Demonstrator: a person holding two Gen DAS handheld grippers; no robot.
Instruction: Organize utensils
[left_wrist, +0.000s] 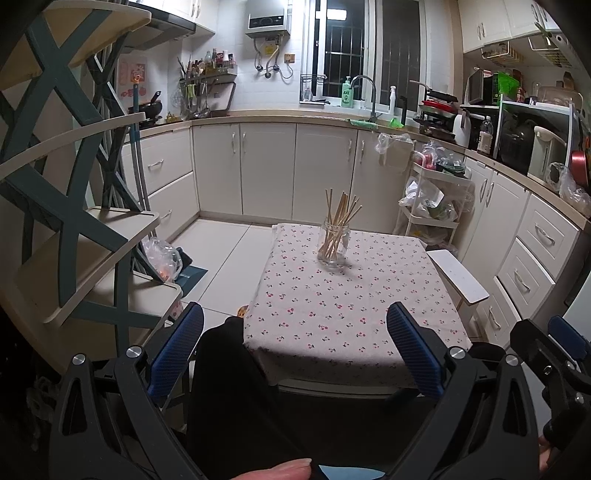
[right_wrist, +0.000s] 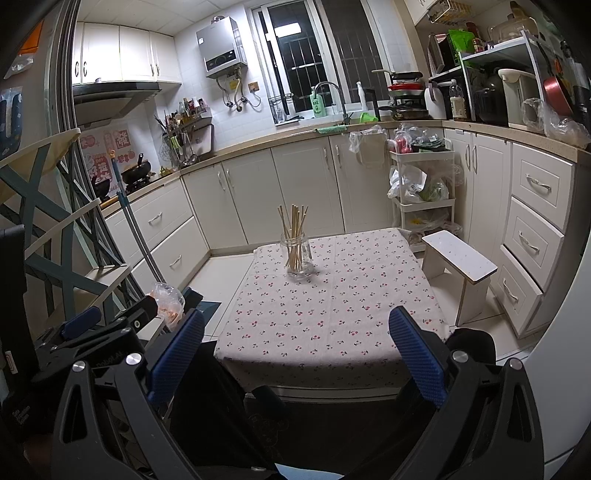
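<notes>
Both your grippers, left (left_wrist: 295, 347) and right (right_wrist: 295, 350), gape wide and empty; chopsticks (left_wrist: 338, 229) stand in jar (left_wrist: 332, 245) on table (left_wrist: 332, 317).

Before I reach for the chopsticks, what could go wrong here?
1. The glass jar is light-looking and the chopsticks lean out above its rim; a sideways pull may tip it.
2. It stands on a loose cherry-print tablecloth, which could slide if snagged.
3. Both grippers, left and right, are open and close together, so they might collide.
</notes>
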